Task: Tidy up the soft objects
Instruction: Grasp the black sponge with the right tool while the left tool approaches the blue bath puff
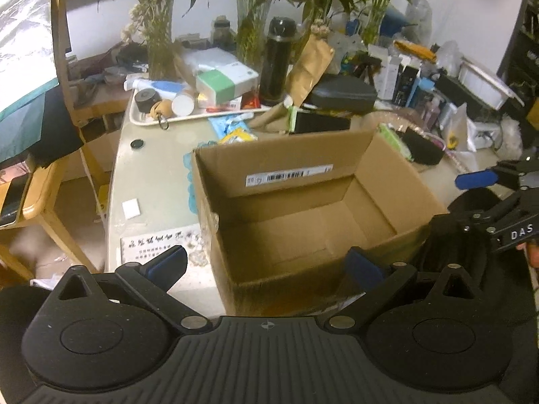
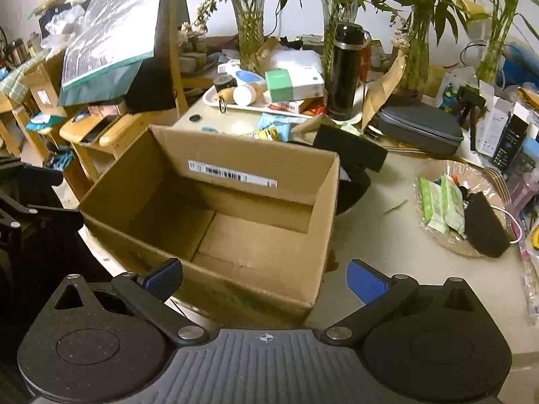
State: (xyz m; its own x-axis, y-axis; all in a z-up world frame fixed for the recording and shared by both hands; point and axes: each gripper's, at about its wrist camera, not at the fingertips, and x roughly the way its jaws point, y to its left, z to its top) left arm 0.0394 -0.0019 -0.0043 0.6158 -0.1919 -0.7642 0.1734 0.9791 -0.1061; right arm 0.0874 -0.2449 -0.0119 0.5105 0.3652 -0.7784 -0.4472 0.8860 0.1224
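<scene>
Both sets of fingers spread wide, holding nothing, poised at an empty box.

Left gripper (image 1: 266, 264) and right gripper (image 2: 264, 277) gaping, fingers apart, hovering at the near rim of the cardboard box (image 2: 235, 235), bare inside on the counter (image 2: 387, 235). Looks like the start: nothing packed yet. Next, probably reaching for 1 soft item. Only the right view shows the basket (image 2: 434, 171) with green packets (image 2: 441, 205) and a black soft pouch (image 2: 485, 225); the left view alone shows the right gripper from outside.
</scene>
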